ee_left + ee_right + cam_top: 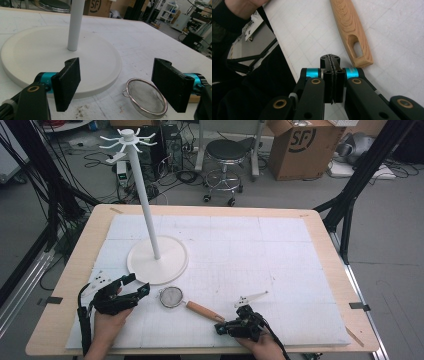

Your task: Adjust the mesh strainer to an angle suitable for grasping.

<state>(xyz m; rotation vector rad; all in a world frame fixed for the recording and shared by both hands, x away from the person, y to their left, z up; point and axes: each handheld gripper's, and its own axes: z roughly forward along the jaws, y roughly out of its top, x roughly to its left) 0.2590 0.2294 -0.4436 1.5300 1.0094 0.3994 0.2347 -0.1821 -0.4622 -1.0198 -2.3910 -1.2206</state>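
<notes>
Two grippers, left gripper (136, 285) fingers wide beside strainer (171, 297), right gripper (333, 60) fingers pressed together, empty

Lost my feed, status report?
Left gripper open, empty, facing strainer. Right gripper shut, empty, beside wooden handle. Strainer flat on mat next to stand base.

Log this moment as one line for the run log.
left gripper: open, by strainer | right gripper: shut, empty, beside wooden handle | strainer: lying on table near white stand

High view overhead, facing forward; gripper views low, close; all share strainer (172, 297)
</notes>
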